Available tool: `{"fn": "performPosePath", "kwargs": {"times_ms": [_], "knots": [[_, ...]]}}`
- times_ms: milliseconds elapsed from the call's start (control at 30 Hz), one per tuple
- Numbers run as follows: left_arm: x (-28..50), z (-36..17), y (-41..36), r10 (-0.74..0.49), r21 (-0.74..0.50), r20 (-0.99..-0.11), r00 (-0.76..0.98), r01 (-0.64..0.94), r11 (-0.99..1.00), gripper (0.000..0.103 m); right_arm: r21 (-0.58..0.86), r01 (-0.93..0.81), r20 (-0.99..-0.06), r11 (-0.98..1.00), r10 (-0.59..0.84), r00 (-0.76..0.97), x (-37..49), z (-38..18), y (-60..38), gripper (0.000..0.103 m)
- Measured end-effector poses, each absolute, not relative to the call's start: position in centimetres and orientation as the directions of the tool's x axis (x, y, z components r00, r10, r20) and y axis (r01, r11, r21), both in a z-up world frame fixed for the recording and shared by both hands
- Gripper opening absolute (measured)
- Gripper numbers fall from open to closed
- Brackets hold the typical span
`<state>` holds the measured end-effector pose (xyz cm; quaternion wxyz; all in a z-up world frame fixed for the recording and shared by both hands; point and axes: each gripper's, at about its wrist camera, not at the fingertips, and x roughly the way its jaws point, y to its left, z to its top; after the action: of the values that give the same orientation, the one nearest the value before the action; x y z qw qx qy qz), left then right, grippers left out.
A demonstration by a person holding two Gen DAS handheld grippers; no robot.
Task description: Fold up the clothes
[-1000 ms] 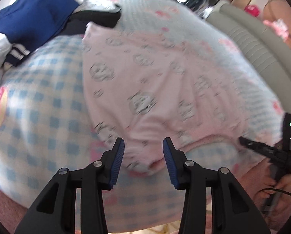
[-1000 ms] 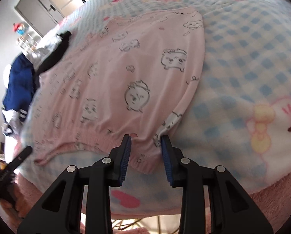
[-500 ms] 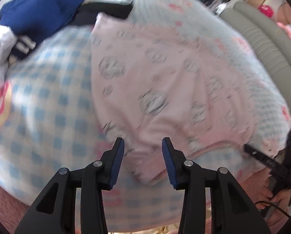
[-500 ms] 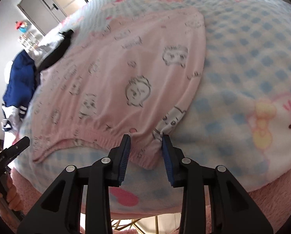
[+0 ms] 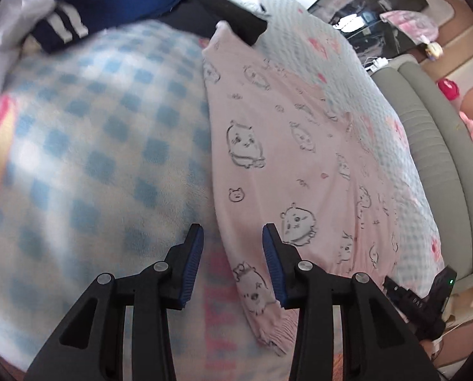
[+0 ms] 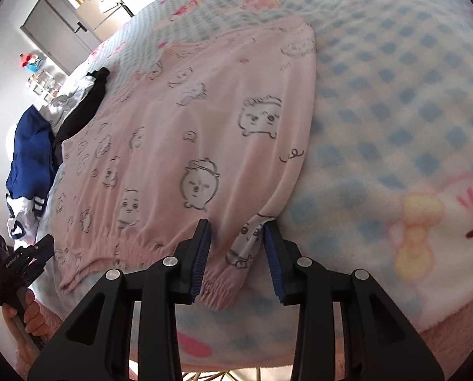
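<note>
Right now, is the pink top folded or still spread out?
Spread out. The pink top lies flat in one layer on the blanket, hem nearest both open tools, no fold visible.

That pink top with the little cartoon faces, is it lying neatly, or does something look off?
Mostly flat, but the pink top has one near corner turned under by the right gripper, showing its pale inner side. At its far end a black garment lies right against it, beside a heap of blue clothes.
</note>
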<state>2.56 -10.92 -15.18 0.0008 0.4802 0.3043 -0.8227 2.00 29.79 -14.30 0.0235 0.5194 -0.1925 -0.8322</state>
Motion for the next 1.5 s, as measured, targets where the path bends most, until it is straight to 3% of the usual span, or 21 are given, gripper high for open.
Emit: {"fn": "performPosePath", "kwargs": {"times_ms": [100,267,400,533,700,867,1067,1233,1433,1500], "knots": [[3.0,-15.4,-9.6,0.177,-0.363,-0.838,-0.516,0.285,-0.887,0.035,0.319,-0.168,-0.864,-0.933,-0.213,-0.457,2.6,-15.2,29.7,0.033],[3.7,-13.1,-7.8,0.154,-0.293,-0.828,-0.539,0.182,-0.938,0.041,0.26,-0.164,-0.869,-0.952,-0.157,-0.469,3.9,-14.0,30.1,0.033],[3.0,-11.1,-5.7,0.194,-0.31,-0.77,-0.607,0.091,-0.946,0.044,0.19,-0.126,-0.838,-0.974,-0.093,-0.538,3.9,-11.1,29.6,0.034],[1.2,-11.7,-3.1,0.239,-0.312,-0.781,-0.577,0.03,-0.949,0.044,0.183,-0.132,-0.852,-0.974,-0.09,-0.516,2.4,-11.6,29.7,0.034],[1.1,-13.6,-2.9,0.022,-0.094,-0.869,-0.494,0.122,-0.988,0.044,0.158,-0.15,-0.874,-0.976,-0.067,-0.481,2.7,-12.8,30.4,0.033],[2.1,-11.9,-6.9,0.12,-0.255,-0.823,-0.555,0.172,-0.952,0.044,0.177,-0.157,-0.87,-0.972,-0.079,-0.487,3.6,-12.5,31.5,0.035],[-1.0,-11.0,-2.8,0.261,-0.29,-0.786,-0.56,-0.039,-0.956,0.046,0.213,0.115,-0.807,-0.97,-0.241,-0.539,1.4,-8.4,26.0,0.035],[-2.1,-14.0,-1.1,0.137,-0.139,-0.874,-0.467,-0.029,-0.99,0.049,0.097,0.161,-0.882,-0.982,-0.16,-0.444,-1.4,-12.0,22.5,0.035],[1.4,-12.3,-3.7,0.002,-0.038,-0.866,-0.5,0.06,-0.997,0.056,0.136,0.071,-0.892,-0.988,-0.153,-0.426,1.4,-13.9,25.5,0.035],[1.6,-11.4,-3.4,0.055,-0.087,-0.842,-0.536,0.035,-0.996,0.056,0.104,0.08,-0.882,-0.991,-0.129,-0.453,2.4,-12.9,25.0,0.036]]}}
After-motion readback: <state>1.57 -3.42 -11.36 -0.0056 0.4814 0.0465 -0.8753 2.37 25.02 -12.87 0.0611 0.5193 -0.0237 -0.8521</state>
